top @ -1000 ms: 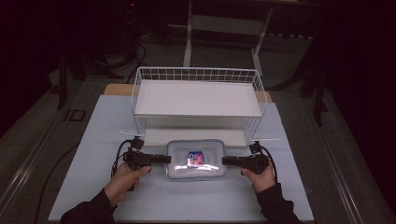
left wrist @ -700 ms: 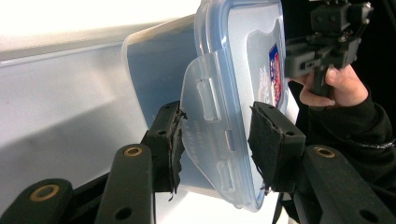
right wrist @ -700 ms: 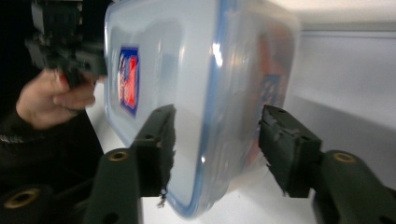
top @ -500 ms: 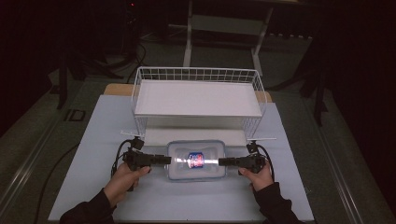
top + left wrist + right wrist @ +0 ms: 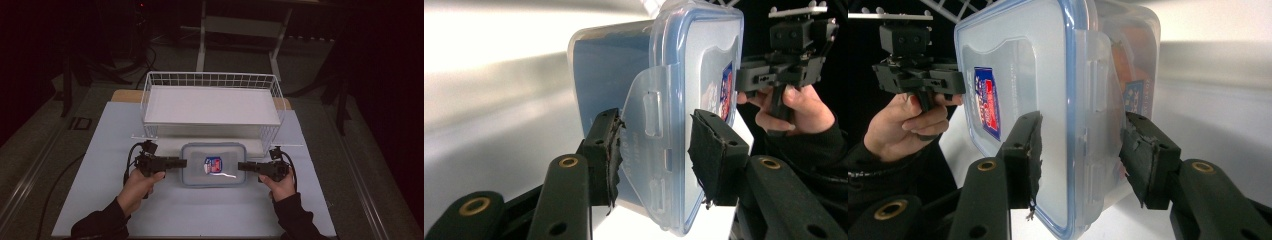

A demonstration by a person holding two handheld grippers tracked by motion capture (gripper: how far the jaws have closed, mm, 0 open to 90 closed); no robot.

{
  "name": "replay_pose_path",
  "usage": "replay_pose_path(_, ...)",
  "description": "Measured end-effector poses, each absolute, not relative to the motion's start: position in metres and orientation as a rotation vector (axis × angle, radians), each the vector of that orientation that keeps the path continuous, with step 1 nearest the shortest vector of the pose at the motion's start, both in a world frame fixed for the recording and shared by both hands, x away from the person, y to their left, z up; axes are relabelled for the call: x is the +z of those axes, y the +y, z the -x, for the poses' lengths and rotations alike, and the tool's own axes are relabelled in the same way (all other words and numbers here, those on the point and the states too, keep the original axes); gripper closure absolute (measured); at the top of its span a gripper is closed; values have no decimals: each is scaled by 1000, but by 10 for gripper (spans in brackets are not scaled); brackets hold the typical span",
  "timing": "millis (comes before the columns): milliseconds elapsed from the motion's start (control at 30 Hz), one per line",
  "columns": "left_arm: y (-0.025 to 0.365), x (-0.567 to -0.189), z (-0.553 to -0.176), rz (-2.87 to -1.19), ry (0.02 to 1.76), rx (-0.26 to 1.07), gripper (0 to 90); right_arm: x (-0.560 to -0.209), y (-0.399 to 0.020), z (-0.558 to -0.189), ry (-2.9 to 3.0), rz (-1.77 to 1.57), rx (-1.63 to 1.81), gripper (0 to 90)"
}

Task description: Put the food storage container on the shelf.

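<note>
The lidded plastic food container (image 5: 214, 164) sits on the surface (image 5: 200, 210) just before the wire basket (image 5: 212, 107). Left tool (image 5: 181, 162) straddles its end latch, pads barely touching; the right tool (image 5: 243, 166) has just widened, gapped around its latch. Squeeze both evenly (keep it level).

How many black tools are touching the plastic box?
2. The left tool is at the plastic box's left end, and the right tool is at its right end, each straddling a lid flap.

place: lab / recording setup, dark room
evidence: white-covered desk (image 5: 200, 210) lit alone, black floor cables (image 5: 55, 185), metal stand legs (image 5: 202, 45) behind
</note>
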State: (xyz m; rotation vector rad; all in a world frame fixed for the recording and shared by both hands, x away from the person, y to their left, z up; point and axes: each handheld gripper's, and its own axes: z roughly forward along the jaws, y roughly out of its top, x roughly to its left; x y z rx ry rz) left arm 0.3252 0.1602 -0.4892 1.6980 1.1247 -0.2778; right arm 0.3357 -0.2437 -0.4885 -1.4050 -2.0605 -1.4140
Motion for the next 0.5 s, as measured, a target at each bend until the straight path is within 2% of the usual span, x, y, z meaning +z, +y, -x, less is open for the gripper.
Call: replay_pose_path(500, 149, -492, -350, -1645, 1131, -74, 529, -483, -245, -371, -2090, 1435, -1559, 519)
